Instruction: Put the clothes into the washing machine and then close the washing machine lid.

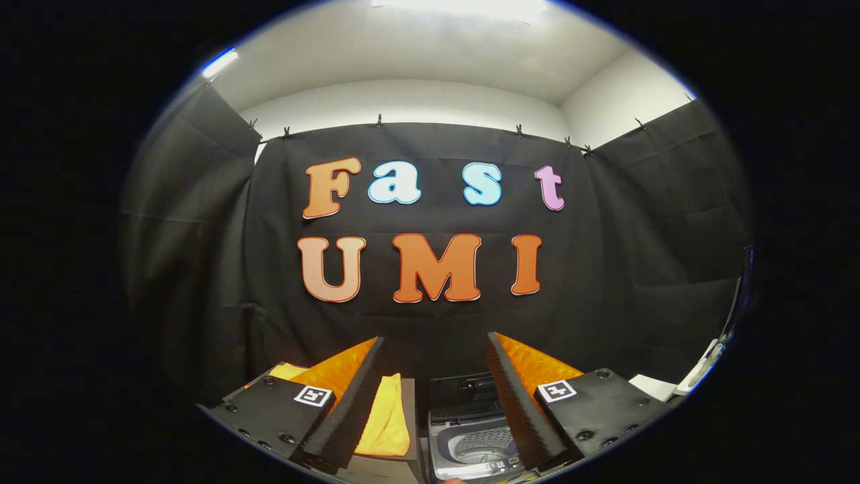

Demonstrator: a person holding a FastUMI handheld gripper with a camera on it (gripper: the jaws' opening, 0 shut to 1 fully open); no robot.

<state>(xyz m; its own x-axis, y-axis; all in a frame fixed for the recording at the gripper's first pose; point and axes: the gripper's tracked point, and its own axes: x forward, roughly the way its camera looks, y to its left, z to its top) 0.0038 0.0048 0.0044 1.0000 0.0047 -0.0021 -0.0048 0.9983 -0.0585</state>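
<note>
My gripper [435, 344] is open, its two fingers spread wide with nothing between them. Low down between the fingers sits a small grey top-loading washing machine [470, 430]; its lid [463, 386] stands raised at the back and the drum [487, 445] shows inside. A yellow cloth [388, 417] lies folded on a surface just left of the machine, partly hidden behind my left finger [349, 396]. More of the yellow cloth [287, 370] peeks out beyond that finger's outer side. The right finger [517, 396] covers the machine's right edge.
Black booth cloth hangs straight ahead and on both sides, clipped up below a white wall and ceiling. A white object [655, 386] and a white curved piece [702, 366] sit off past the right finger.
</note>
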